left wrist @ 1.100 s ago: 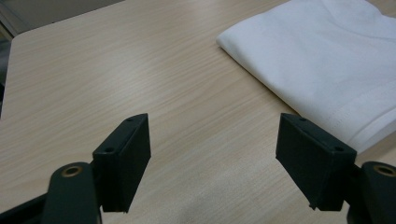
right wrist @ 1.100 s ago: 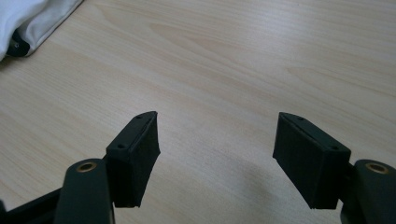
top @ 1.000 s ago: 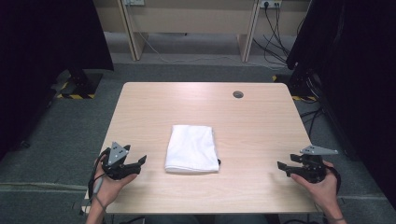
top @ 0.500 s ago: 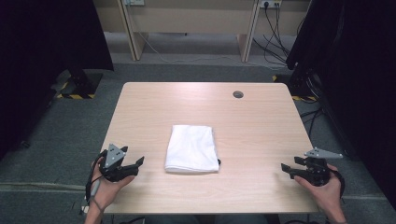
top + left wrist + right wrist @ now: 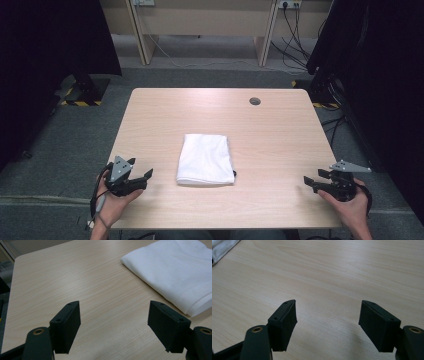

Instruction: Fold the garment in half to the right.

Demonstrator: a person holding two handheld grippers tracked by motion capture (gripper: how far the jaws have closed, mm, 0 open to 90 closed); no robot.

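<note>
One folded white towel point(image 5: 205, 159) lies flat at the middle of the table point(image 5: 280, 135), slightly toward the near edge. Two grippers flank it, well apart from it: the left gripper point(image 5: 145, 176) and right gripper point(image 5: 311, 181), jaws spread wide, holding nothing. Both have drawn back slightly toward the near edge, seemingly.

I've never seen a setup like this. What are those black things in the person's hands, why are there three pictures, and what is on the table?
A person sits at a wooden table, holding a two-jaw hand tool in each hand: the left gripper and the right gripper. One camera looks down from above. The two other cameras ride on the grippers and look along their black jaws. Both grippers are open and hold nothing. A folded white towel lies in the middle of the table, between the grippers and apart from both. The dark round spot near the far edge looks like a cable hole.
</note>
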